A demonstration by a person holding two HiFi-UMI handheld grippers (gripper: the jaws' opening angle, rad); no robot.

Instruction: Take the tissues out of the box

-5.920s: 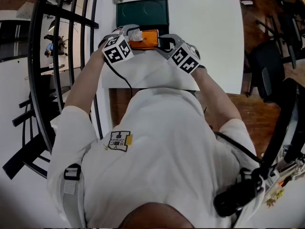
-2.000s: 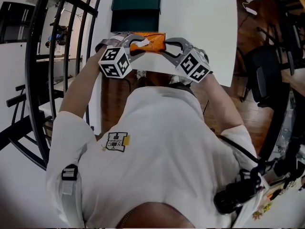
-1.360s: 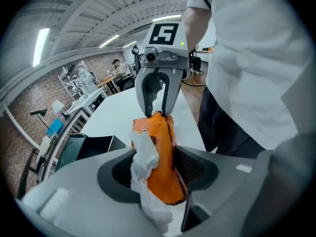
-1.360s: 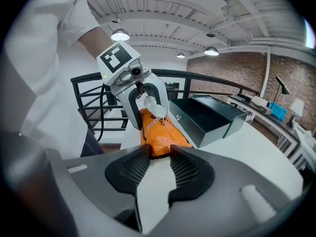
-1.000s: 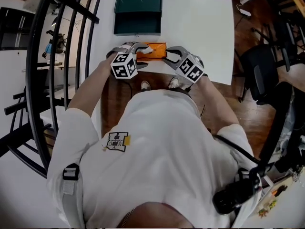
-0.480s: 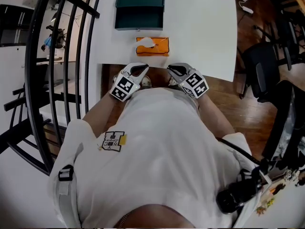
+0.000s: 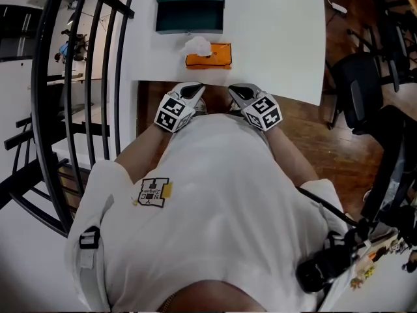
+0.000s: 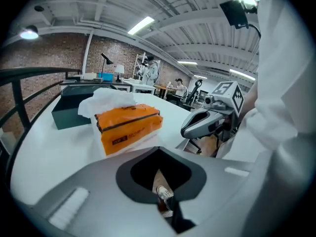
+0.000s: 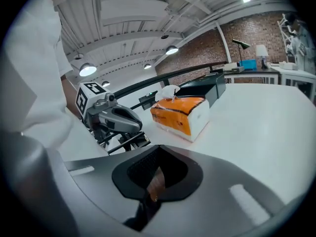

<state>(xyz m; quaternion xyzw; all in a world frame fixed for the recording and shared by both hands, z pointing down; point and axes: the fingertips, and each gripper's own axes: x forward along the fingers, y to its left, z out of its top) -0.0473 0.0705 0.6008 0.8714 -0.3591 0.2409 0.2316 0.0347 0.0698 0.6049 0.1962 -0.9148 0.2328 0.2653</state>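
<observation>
Two pairs of tongs were shut tight with nothing in them: the left tongs point(image 7: 193, 91) and the right tongs point(image 7: 236, 90) were held close to the person's body, just off the near edge of the white surface point(image 7: 280, 31). The orange tissue pack point(image 7: 210, 55) lay flat on that surface, outside the dark green box point(image 7: 190, 5) and just in front of it, so the task looked as good as done.

The main risk from there lay in any further reach. A loose white sheet point(image 7: 197, 44) stood up from the left end of the pack. Tongs closing on that sheet alone would likely draw it out or tear it rather than move the pack. The soft wrapper would also crumple under a hard squeeze. The pack sat near the front edge, so a careless push toward the person could slide it off onto the floor. Both tongs hung low beside that edge and could knock its rim on the way up.

Much stayed out of sight. The inside of the box was a dark patch in the head view, and the gripper views showed only its outer wall, so it seemed empty but more packs could have been lying in it. The print on the wrapper was too small to read. The person's torso filled the lower head view and hid the floor beneath, apart from a shoe point(image 8: 163, 194) glimpsed through the left tongs.
</observation>
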